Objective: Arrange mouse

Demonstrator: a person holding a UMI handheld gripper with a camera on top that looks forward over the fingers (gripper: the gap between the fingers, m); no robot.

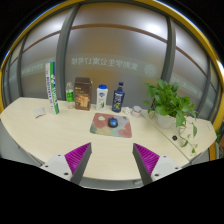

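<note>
Claw (111,158) released and empty, mouse (113,123) on mat (100,127) well beyond its fingers

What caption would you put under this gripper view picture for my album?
Open gripper facing a mouse on its mat, with bottles behind and a plant beside.

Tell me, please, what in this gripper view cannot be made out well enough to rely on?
- Mouse on the mat: too small to tell which way it faces.
- Labels on the box, the bottle and the items between them: too small to read.
- Pot of the plant: mostly hidden by leaves.
- Wall lettering behind: blurred.
- The gripper fingers stand open, well short of the mouse.
</note>
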